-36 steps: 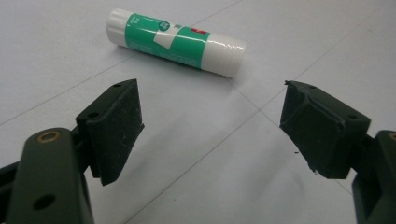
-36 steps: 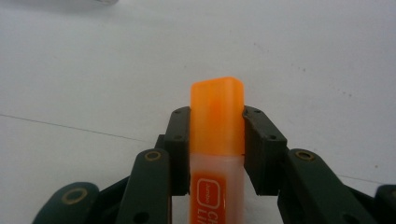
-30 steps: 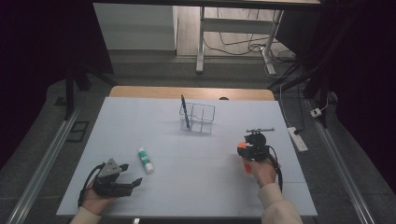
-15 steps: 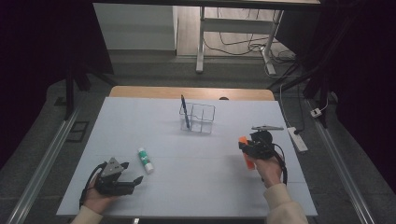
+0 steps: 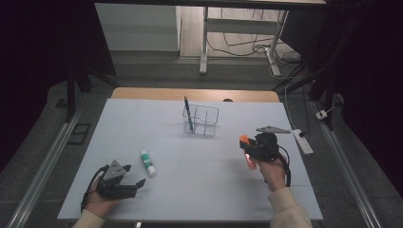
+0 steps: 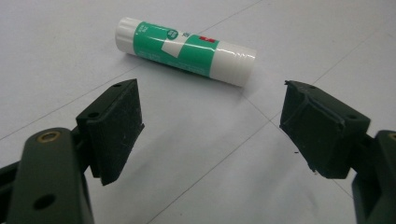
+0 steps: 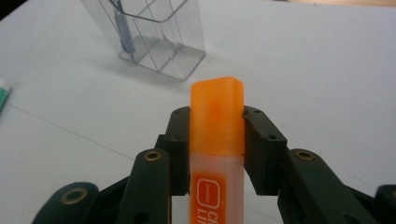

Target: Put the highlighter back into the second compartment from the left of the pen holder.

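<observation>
Currently left claw [image 6: 212, 140] spread, resting on bench [image 5: 190, 190]; glue stick [image 6: 186, 50] lies at its 12 o'clock, apart. Right claw [image 7: 217, 140] pinches orange highlighter [image 7: 217, 116], cap forward. Clear organizer [image 7: 149, 32], pen [image 5: 188, 114] inside, at 11 o'clock beyond.

An orange highlighter [image 7: 217, 126] sits between the right gripper's [image 7: 217, 140] black jaws. Ahead of the left gripper [image 6: 210, 126] lies a green-and-white glue stick [image 6: 186, 50] with a small red mark.
</observation>
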The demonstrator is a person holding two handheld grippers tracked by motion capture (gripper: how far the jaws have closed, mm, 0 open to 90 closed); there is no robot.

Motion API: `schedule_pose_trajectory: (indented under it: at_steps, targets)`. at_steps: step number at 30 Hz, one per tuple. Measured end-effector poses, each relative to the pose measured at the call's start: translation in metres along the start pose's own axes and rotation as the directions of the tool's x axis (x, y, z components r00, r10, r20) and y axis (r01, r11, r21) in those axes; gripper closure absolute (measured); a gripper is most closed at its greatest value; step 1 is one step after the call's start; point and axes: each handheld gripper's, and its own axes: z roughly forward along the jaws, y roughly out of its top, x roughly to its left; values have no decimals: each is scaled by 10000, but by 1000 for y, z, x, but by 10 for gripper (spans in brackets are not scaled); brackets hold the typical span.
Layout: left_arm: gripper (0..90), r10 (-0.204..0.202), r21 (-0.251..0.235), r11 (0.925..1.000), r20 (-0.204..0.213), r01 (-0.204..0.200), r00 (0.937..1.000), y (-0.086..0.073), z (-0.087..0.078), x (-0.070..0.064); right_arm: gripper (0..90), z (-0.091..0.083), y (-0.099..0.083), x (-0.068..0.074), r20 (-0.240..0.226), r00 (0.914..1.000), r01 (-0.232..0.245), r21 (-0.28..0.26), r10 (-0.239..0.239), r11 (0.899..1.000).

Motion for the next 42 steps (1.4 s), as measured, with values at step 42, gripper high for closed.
schedule_pose_trajectory:
  at_steps: [42]
  targets:
    - [207, 72, 70, 10000, -48, -71, 10000, 0, 0, 0, 645, -4, 21, 16, -1094, 9877, 846, -2237, -1113, 9710]
